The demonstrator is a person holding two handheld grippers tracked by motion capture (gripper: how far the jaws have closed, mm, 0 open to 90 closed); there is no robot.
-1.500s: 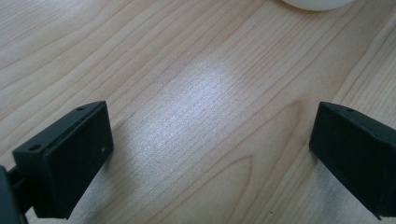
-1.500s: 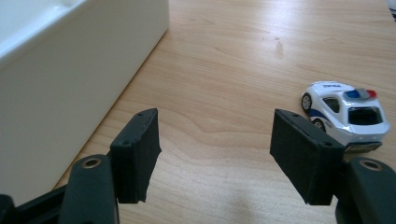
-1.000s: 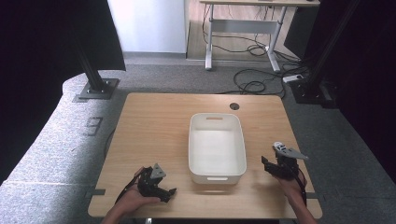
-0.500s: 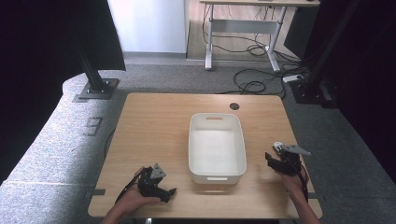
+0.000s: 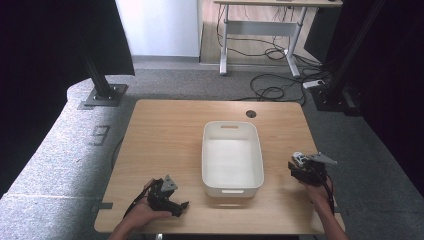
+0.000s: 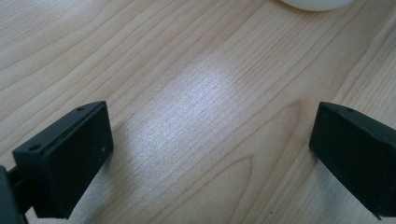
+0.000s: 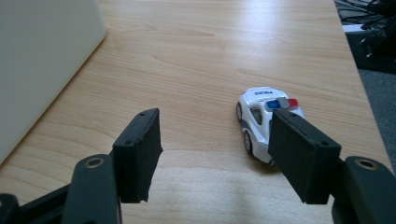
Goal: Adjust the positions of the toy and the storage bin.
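1. The left tool (image 5: 172,200) rests low over the front left part of the tabletop (image 5: 165,135), in the person's left hand (image 5: 142,214). In the left gripper view its jaws stand wide apart with only bare wood between them; it holds and touches nothing.
2. A white bin (image 5: 232,157) sits on the middle of the tabletop, a little toward the front edge, and looks empty. Its curved corner shows at the top of the left gripper view (image 6: 317,3), and its side wall fills the left of the right gripper view (image 7: 42,56).
3. The toy police car (image 7: 264,122) stands on its wheels near the right edge of the tabletop, to the right of the bin and well apart from it. In the high view it is a small white shape (image 5: 298,157) just ahead of the right tool.
4. The car looks like light, hard plastic: stiff, probably smooth and a little slippery, and likely to roll on its wheels if nudged. The best hold is probably across its two flat sides at the doors, below the roof light, so the jaws press on parallel faces.
5. The right tool (image 7: 219,140) is open wide and holds nothing. Its right-hand jaw overlaps the rear of the car in its own view; whether they touch I cannot tell. The car lies off to that side, not centred in the gap.
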